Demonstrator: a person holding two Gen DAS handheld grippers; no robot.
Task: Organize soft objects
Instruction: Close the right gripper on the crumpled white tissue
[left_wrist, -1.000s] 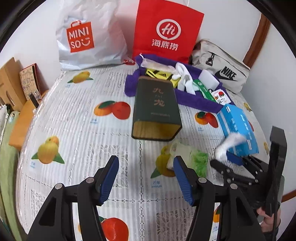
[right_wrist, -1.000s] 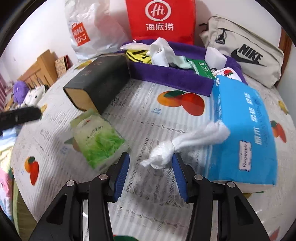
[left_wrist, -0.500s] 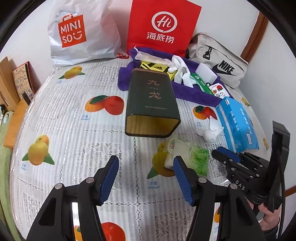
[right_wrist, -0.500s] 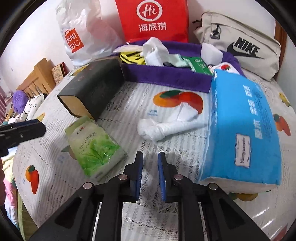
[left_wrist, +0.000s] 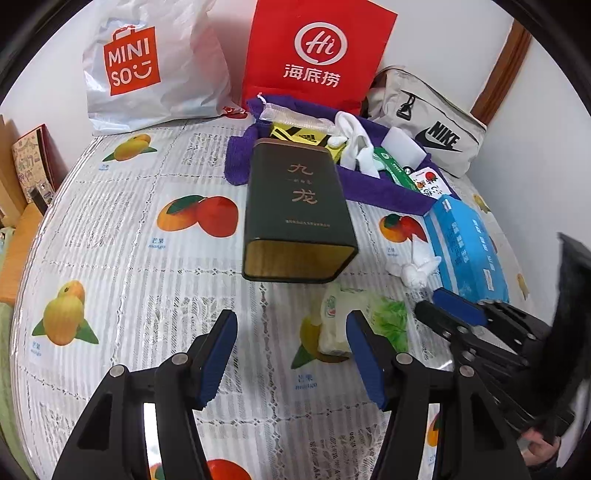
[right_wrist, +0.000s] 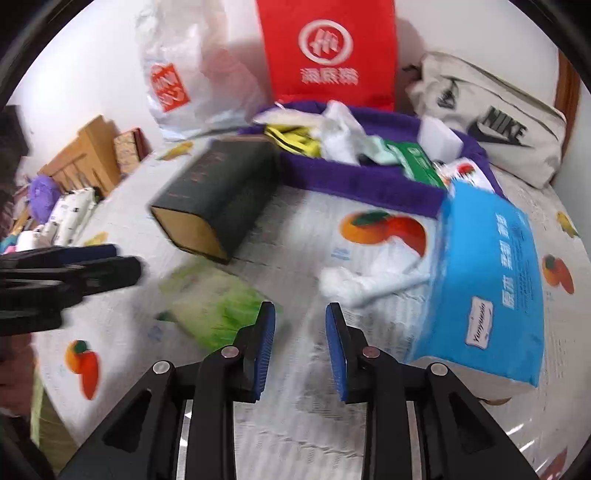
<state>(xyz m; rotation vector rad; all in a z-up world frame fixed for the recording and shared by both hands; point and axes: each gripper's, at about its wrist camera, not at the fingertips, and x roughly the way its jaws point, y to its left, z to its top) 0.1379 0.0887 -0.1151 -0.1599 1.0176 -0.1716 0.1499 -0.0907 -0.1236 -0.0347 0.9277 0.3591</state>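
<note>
A blue tissue pack (right_wrist: 491, 280) lies on the fruit-print cloth, with a crumpled white tissue (right_wrist: 364, 282) trailing from its left end. A green tissue packet (right_wrist: 218, 306) lies left of that. My right gripper (right_wrist: 300, 325) hovers just in front of the white tissue, jaws opening, nothing between them. My left gripper (left_wrist: 290, 347) stands open and empty, its right finger in front of the green packet (left_wrist: 369, 325). In the left wrist view the tissue (left_wrist: 415, 271) lies between the blue pack (left_wrist: 467, 249) and a dark green tin box (left_wrist: 297, 214). A purple towel tray (left_wrist: 373, 190) holds soft items behind.
A white MINISO bag (left_wrist: 147, 70), a red paper bag (left_wrist: 314, 55) and a beige Nike pouch (left_wrist: 428, 129) line the back wall. Wooden furniture (right_wrist: 92, 155) and plush items (right_wrist: 44, 190) stand at the left edge. A person's hand (left_wrist: 539, 443) holds the right gripper.
The right gripper had the white tissue between its jaws, pulled it from the blue pack, closed narrow and backed off; its jaws now stand wider. The tissue lies loose on the cloth. The left gripper stayed.
</note>
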